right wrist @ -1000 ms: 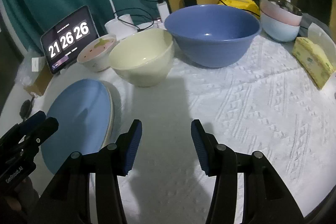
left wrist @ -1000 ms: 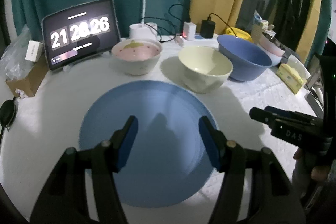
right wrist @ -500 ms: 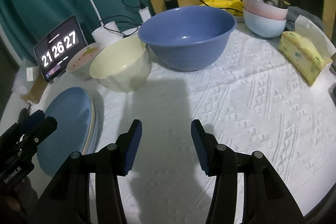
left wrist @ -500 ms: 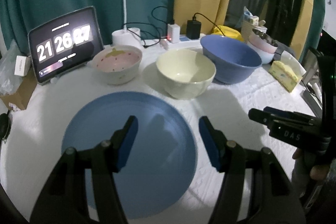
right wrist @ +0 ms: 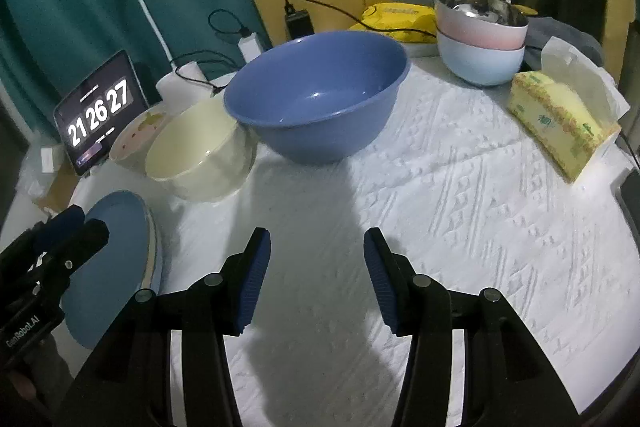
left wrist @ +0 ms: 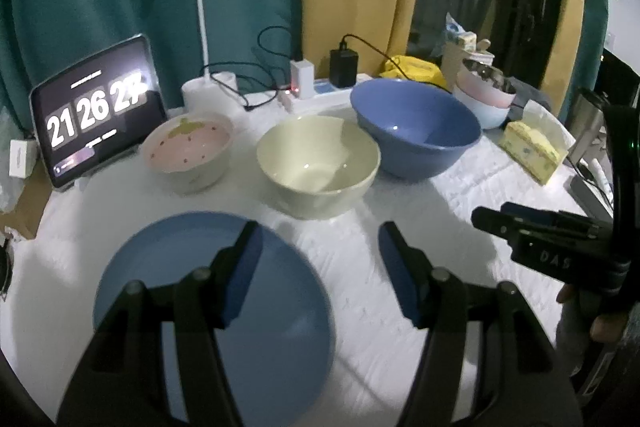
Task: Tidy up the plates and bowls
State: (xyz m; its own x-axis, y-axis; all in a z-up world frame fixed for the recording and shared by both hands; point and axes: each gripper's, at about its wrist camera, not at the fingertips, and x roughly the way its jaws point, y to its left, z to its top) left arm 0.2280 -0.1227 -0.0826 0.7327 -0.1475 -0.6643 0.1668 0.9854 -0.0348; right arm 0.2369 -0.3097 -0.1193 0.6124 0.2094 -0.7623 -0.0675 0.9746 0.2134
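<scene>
Shifted since the earlier frames: blue plate, then centred under my left gripper, now sits under the left finger only, w/ bare white tablecloth between the jaws; clock on the tablet has gone from 21 26 26 to 21 26 27; bowls have slid left and further off in both views.

Item 1, left gripper: jaws about half apart, nothing between them, nothing held.
Item 2, right gripper: jaws about half apart, empty; plain cloth beneath.
Item 3, blue plate: flat on the cloth, below my left finger; in the right wrist view a paler rim shows under it, so it tops a stack.
Item 4, cream bowl: upright, ahead of my left jaws, just beyond the plate.
Item 5, pink strawberry bowl: ahead-left of left jaws, in front of the tablet.
Item 6, big blue bowl: straight ahead of my right jaws, touching or nearly touching the cream bowl; can't tell which.
Item 7, pink-on-pale-blue bowl stack: far ahead-right of right jaws.
Item 8, tissue pack: right of right jaws, near the table edge.
</scene>
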